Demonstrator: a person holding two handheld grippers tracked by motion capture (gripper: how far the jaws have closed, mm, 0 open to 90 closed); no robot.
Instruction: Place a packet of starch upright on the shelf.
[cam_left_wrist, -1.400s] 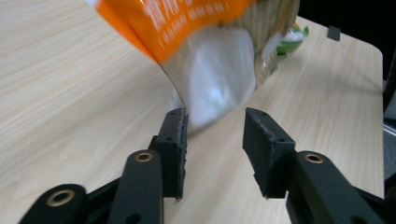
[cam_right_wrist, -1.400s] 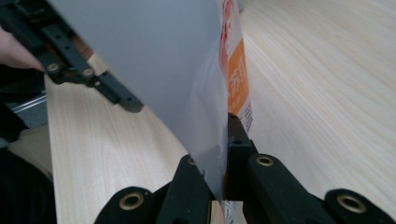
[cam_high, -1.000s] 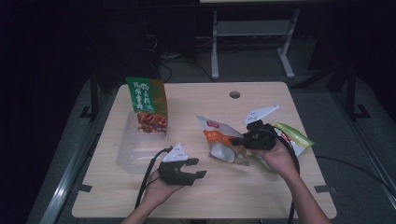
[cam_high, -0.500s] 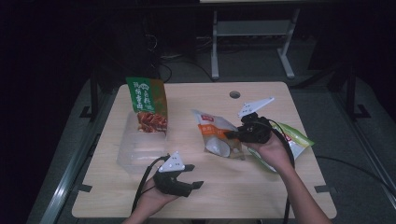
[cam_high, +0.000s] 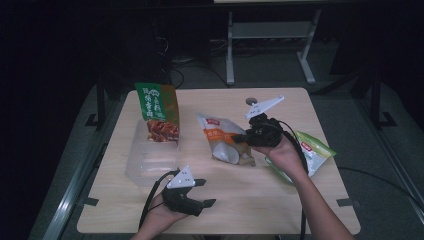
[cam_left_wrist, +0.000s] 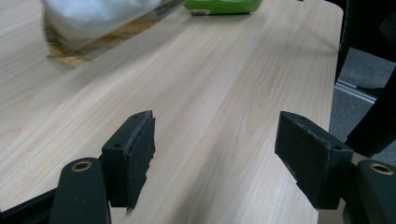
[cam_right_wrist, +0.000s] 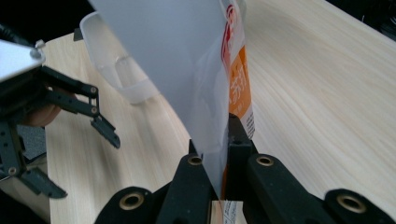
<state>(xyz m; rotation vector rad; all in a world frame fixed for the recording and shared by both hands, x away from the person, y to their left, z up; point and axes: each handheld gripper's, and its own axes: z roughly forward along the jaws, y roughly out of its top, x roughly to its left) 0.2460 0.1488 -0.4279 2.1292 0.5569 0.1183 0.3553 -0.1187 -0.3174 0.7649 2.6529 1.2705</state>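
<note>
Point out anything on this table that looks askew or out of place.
Nothing is spilled or damaged. The orange-and-white pouch hangs tilted, pinched at one edge by the right gripper. The green bag overhangs the table edge.

Bare table (cam_high: 250, 200) runs along the near edge; further in, the clear tub (cam_high: 145, 162), the orange pouch (cam_high: 225, 142) and, seemingly flat, the green packet (cam_high: 312, 152) block passage.

Black tool (cam_high: 200, 194), grey triangular plate (cam_high: 181, 178)
</note>
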